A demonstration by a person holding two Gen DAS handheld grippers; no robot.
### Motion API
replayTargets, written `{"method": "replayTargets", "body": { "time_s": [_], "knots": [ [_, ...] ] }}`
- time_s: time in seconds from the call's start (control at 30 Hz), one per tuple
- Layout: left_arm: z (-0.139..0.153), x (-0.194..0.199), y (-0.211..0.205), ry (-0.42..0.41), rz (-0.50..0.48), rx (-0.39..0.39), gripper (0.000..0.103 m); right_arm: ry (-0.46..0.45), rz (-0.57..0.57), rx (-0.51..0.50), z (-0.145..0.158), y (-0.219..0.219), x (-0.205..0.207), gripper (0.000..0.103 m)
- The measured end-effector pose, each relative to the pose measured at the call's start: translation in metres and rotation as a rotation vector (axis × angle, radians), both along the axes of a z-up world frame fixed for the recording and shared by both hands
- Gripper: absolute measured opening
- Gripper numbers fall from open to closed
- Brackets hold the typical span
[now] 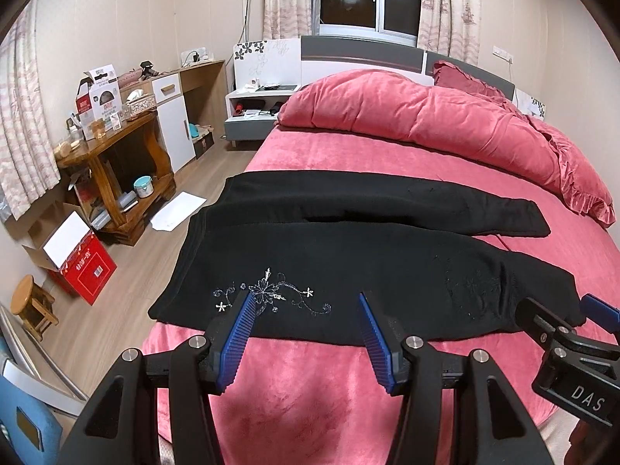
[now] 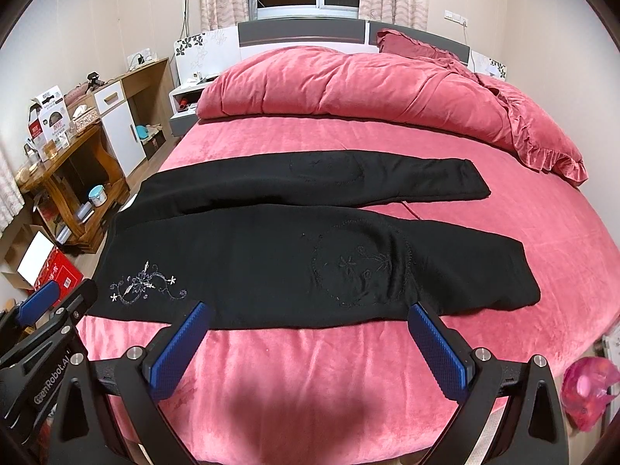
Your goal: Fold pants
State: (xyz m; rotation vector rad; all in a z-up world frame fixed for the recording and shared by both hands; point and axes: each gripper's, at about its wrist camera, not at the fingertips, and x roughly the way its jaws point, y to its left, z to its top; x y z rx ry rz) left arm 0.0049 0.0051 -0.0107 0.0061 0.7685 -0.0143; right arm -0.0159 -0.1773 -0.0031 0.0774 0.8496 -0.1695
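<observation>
we see the black pants (image 1: 348,240) spread flat across the pink bed (image 1: 348,407), waist end toward nine o'clock near the bed's edge and the two legs running out toward three o'clock, slightly parted, the far leg at twelve o'clock of the near one. a pale floral embroidery (image 1: 271,294) sits on the near panel by the waist. our left hand-held gripper (image 1: 306,302) hangs over the near hem of the fabric with its blue pads spread apart and nothing between them; our right hand-held gripper (image 2: 306,314) likewise stands spread wide and empty, poised above the near edge farther along the leg. neither appears to touch the cloth, though we cannot be sure at the fingertips. we judge the folding has not started. the fabric looks soft, limp and fairly light, perhaps a thick knit, so it should drape and sag as soon as it is lifted and may drag on the plush bedcover instead of sliding. we would pinch the near edge at two spots, one by the waistband and one toward the cuff, taking both layers, then carry that leg toward twelve o'clock onto the far one. a shallow pinch risks catching only the top layer.
</observation>
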Motion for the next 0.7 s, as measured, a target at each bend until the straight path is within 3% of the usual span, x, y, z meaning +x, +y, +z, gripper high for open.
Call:
{"method": "replayTargets", "body": {
  "time_s": [0.53, 0.7],
  "knots": [
    [-0.014, 0.007, 0.006, 0.035, 0.023, 0.020, 0.056, 0.012, -0.008, 0.008, -0.008, -0.006, 0.005, 0.103],
    [-0.022, 0.012, 0.011, 0.059, 0.043, 0.025, 0.056, -0.014, 0.017, 0.068, -0.015, -0.016, 0.007, 0.103]
  ]
}}
